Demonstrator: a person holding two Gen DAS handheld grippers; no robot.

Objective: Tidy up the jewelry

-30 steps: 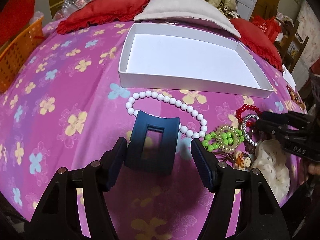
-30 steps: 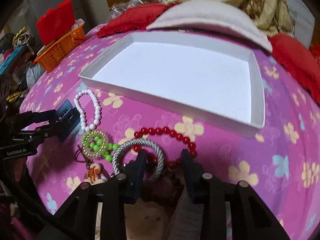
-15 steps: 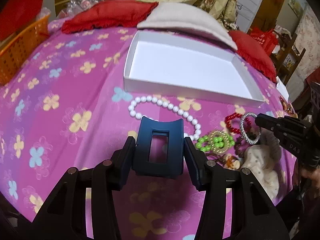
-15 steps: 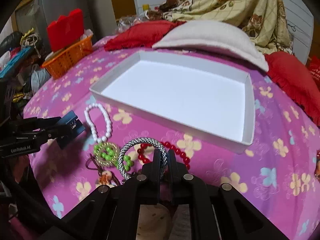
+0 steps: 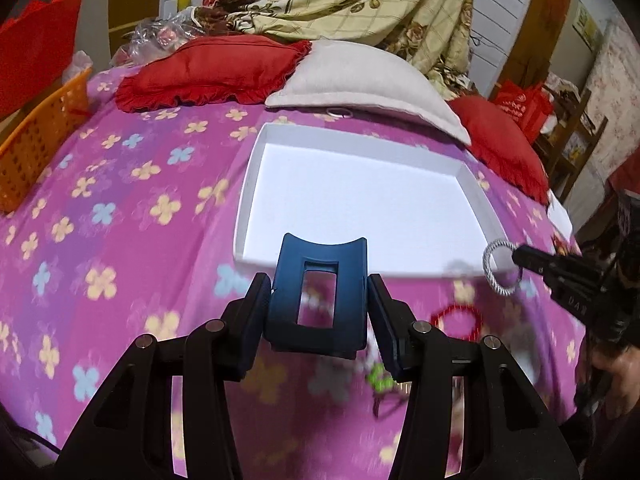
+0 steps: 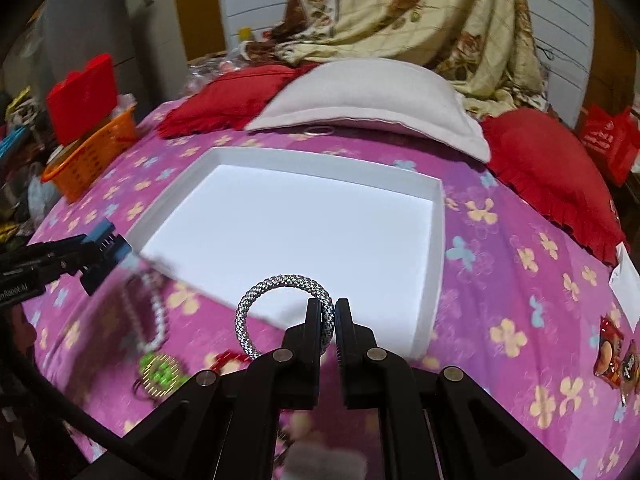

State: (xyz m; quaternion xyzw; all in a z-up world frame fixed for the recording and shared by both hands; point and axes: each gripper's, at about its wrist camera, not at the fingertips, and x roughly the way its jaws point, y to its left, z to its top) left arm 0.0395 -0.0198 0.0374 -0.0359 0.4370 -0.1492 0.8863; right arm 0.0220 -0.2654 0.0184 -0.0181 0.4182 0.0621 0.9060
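Your left hand-held gripper (image 5: 320,300) clamps the blue clip (image 5: 318,294), lifted off the bed (image 5: 120,240) | your right hand-held gripper (image 6: 329,322) pinches the silver bangle (image 6: 280,284) above the near edge of the white tray (image 6: 438,248)

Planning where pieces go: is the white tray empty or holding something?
Empty: the white tray shows only bare white floor in both views.
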